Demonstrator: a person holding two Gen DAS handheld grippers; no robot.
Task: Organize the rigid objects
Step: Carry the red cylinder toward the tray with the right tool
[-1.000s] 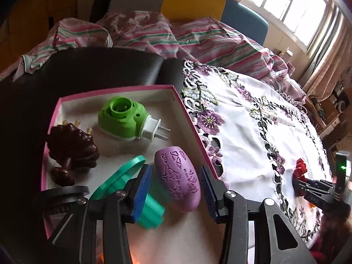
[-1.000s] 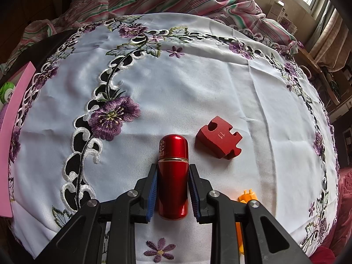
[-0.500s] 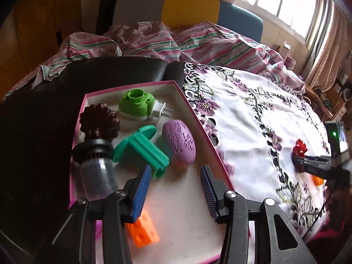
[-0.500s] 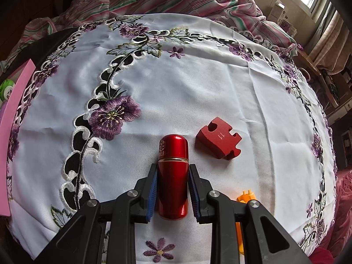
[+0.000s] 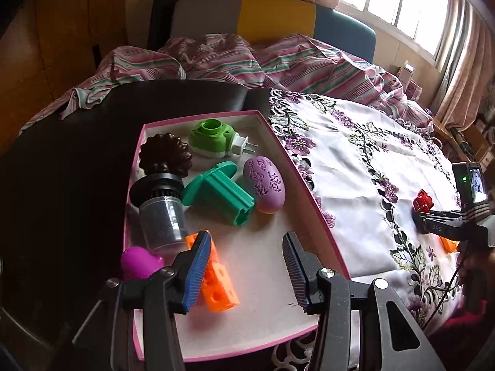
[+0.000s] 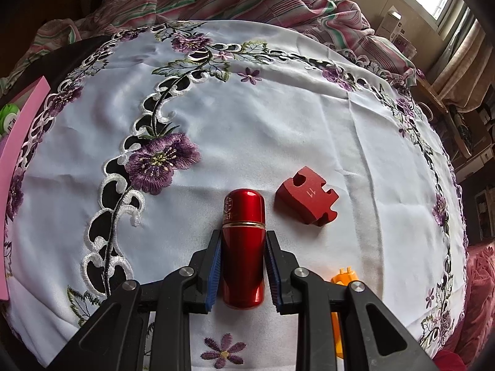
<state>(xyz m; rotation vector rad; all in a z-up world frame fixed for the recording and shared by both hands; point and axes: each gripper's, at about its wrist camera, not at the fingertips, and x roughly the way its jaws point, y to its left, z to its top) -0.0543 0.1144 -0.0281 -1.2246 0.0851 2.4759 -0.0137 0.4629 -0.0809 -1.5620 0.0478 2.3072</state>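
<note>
Red capsule (image 6: 243, 247) sits clamped in the right gripper (image 6: 243, 273) at lower centre, while the left gripper (image 5: 244, 273), jaws apart and just widening, holds nothing above the pink tray (image 5: 309, 185).

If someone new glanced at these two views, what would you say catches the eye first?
Probably the shiny red capsule clamped in the right gripper on the flowered white tablecloth, with a red puzzle block lying just to its right. Next, the pink-rimmed tray under the open, empty left gripper, crowded with bright pieces such as a green plug-in device and a purple egg.
</note>
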